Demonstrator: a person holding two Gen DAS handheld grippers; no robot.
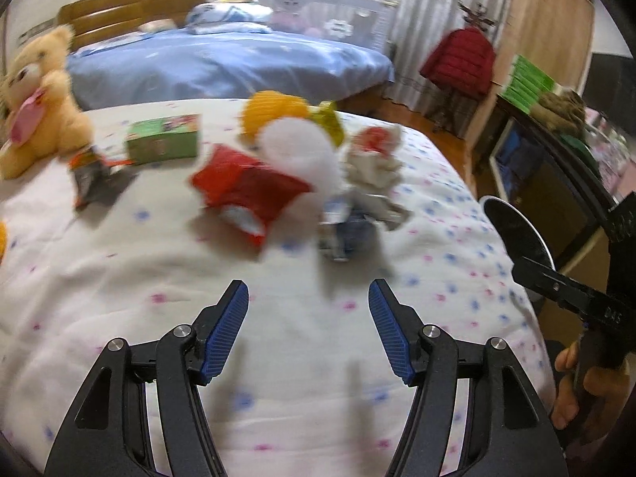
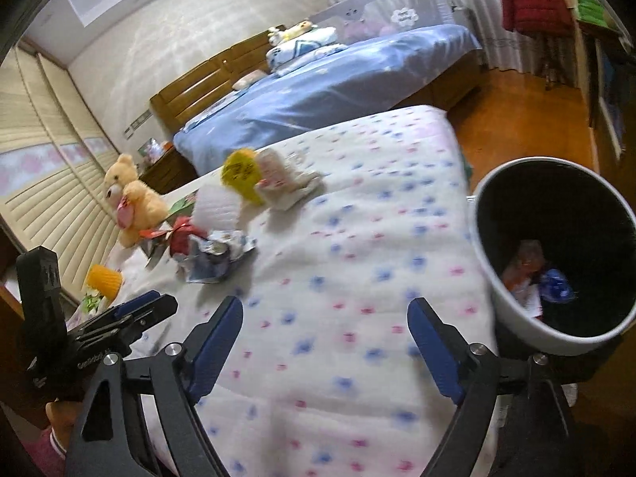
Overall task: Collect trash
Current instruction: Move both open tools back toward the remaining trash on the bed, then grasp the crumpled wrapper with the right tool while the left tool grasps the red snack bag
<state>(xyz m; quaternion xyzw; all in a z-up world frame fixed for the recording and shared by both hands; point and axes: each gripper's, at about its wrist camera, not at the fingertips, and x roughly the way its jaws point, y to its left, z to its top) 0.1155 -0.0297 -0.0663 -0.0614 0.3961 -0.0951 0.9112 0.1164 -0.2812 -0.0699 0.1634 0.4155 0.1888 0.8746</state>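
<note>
Trash lies in a loose pile on the white flowered quilt (image 1: 278,318): a red wrapper (image 1: 246,187), a white wad (image 1: 298,151), a yellow foam net (image 1: 274,111), a crumpled silver-blue wrapper (image 1: 349,234) and white-red crumpled paper (image 1: 373,151). My left gripper (image 1: 308,290) hovers open and empty just short of the pile. My right gripper (image 2: 326,306) is open and empty over the quilt, left of a white bin (image 2: 487,262) with a black liner. In the bin lie a blue wrapper (image 2: 556,284) and an orange packet (image 2: 524,262).
A green box (image 1: 163,139) and a dark wrapper (image 1: 95,175) lie left of the pile, near a teddy bear (image 1: 39,99). A blue bed (image 1: 222,63) stands behind. The bin (image 1: 516,234) sits off the quilt's right edge, above wooden floor (image 2: 516,111). A hand (image 1: 576,389) holds the other gripper.
</note>
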